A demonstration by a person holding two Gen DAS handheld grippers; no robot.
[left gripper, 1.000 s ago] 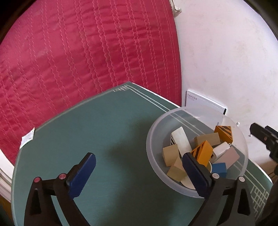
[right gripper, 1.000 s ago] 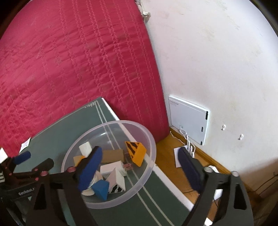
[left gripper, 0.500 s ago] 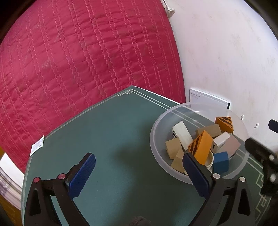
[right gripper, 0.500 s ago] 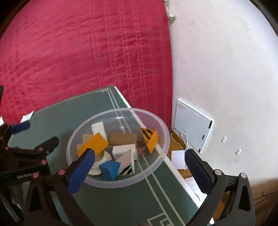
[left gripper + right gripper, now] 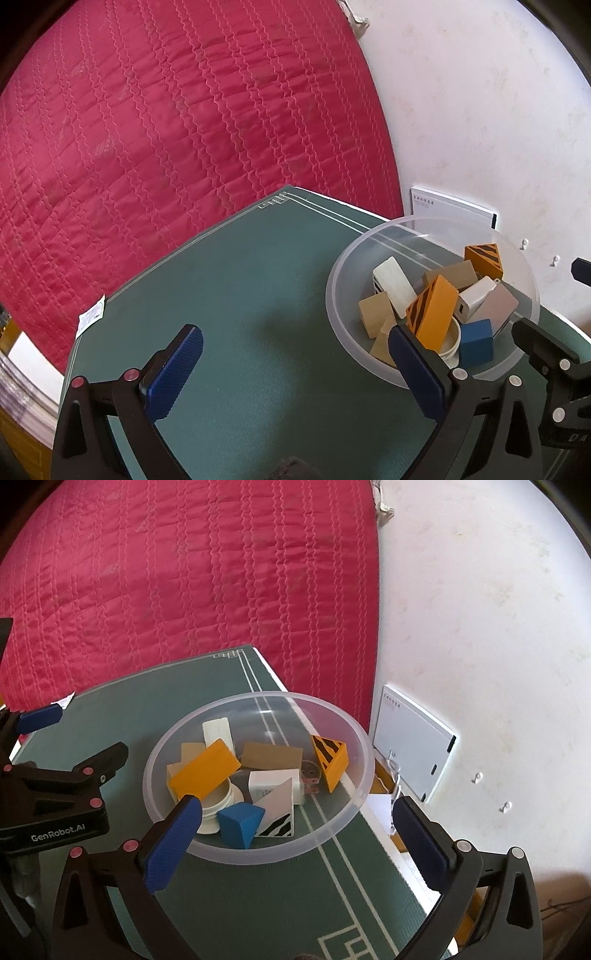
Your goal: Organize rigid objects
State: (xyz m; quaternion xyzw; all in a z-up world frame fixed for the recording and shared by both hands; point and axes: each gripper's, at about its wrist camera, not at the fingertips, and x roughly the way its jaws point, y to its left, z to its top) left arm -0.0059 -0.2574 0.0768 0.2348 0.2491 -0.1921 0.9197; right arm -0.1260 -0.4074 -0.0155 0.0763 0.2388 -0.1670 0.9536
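Reaching in now, you risk catching the bowl [image 5: 258, 775] rim with your right gripper [image 5: 295, 834], whose wide, empty jaws straddle its 6 o'clock edge, and sliding it off the near table [image 5: 229, 904] edge. Blocks [image 5: 203, 768] lie heaped inside. Your left gripper [image 5: 295, 373] gapes empty at the bowl's 9 o'clock. Since a second ago, the orange block rolled onto the pile.
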